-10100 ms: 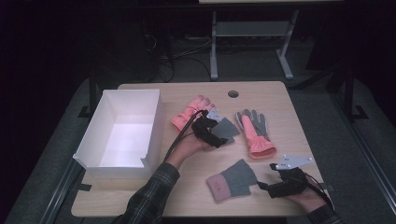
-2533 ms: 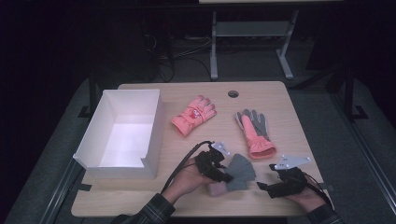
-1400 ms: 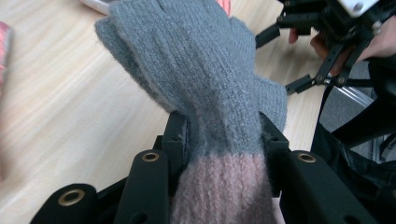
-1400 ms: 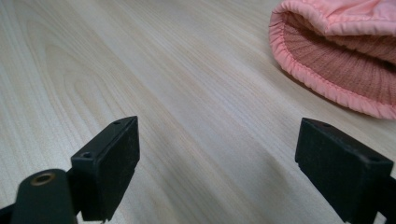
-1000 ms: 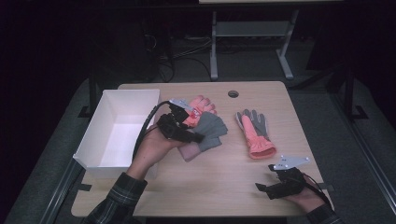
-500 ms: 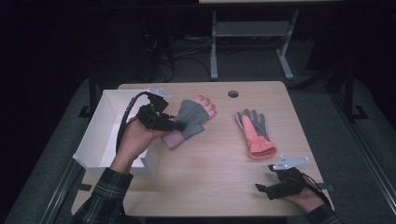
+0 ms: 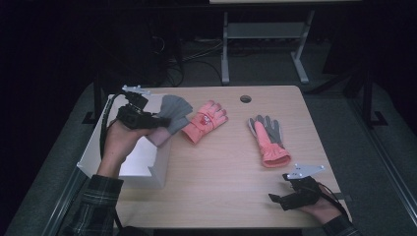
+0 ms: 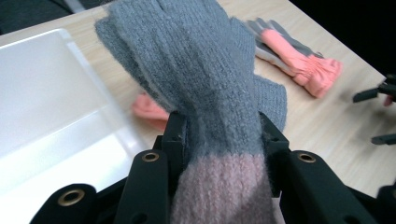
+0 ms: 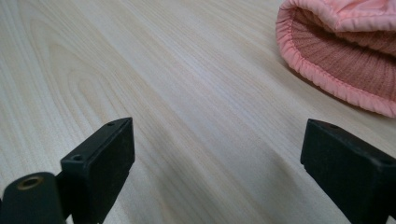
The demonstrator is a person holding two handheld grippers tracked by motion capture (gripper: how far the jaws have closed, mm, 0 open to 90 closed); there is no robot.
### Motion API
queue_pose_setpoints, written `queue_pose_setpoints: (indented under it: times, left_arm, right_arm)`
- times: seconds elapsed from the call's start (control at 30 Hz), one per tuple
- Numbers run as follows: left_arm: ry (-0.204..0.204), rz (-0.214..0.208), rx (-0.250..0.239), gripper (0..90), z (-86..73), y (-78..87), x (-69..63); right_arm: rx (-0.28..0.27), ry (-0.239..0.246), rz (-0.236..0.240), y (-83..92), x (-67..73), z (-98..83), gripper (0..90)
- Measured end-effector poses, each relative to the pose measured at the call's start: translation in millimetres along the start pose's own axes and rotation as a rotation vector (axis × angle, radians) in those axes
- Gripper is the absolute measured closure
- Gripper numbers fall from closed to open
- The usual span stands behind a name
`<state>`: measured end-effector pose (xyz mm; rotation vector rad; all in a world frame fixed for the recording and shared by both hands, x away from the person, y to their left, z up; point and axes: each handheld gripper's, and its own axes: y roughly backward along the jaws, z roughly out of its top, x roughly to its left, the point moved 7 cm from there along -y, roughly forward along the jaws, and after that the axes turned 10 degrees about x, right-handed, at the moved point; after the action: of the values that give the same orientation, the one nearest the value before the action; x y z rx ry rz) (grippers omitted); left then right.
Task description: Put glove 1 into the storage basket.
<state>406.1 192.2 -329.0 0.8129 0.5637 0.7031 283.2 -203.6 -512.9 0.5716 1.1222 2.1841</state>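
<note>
Wool, soft and limp, is what the left gripper is clamped on: a knitted glove is pinched between the two black jaws, which are closed partway onto its bunched middle, just above the pink cuff. The glove is judged light and floppy; the grey fingers are seen drooping over the far side of the jaws, so a hold near the cuff or across the palm is thought best, since the knit gives and is unlikely to slip or be harmed. Grey ribbed yarn is shown for the hand part and dusty pink for the cuff. Directly beneath and to one side of the gripper, the white box is seen, its rim just below the glove. Beyond the jaws, an orange glove is laid flat on the table, and farther off a grey-and-orange glove. The right gripper is held wide open and empty, low over the bare wood.
</note>
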Motion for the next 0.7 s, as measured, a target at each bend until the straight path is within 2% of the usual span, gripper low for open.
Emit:
queue_pose_setpoints:
  times: [0.03,0.07,0.27,0.4,0.43,0.47,0.7]
  left_arm:
    - [0.017,0.015,-0.008,63.3,-2.7,3.6,8.5]
    - [0.017,0.015,-0.008,63.3,-2.7,3.6,8.5]
    - [0.073,0.056,-0.030,63.3,-10.7,13.8,31.8]
    - [0.108,0.101,-0.035,63.3,-16.8,16.9,46.5]
    - [0.122,0.115,-0.032,63.3,-19.7,17.0,52.3]
    - [0.122,0.115,-0.032,63.3,-19.7,17.0,52.3]
    - [0.162,0.158,-0.026,63.2,-34.1,9.7,79.3]
  right_arm:
    - [0.000,-0.001,-0.001,-0.2,-0.1,0.1,9.6]
    - [0.000,-0.001,-0.001,-0.2,-0.1,0.1,9.6]
    - [0.002,0.000,-0.002,-0.4,-0.8,-0.1,9.6]
    - [0.003,0.000,-0.003,-0.4,-0.8,-0.2,9.6]
    - [0.004,0.002,-0.003,-0.4,-0.8,-0.3,9.6]
    - [0.004,0.002,-0.003,-0.4,-0.8,-0.3,9.6]
    - [0.004,0.002,-0.004,-0.8,-1.2,-0.3,9.7]
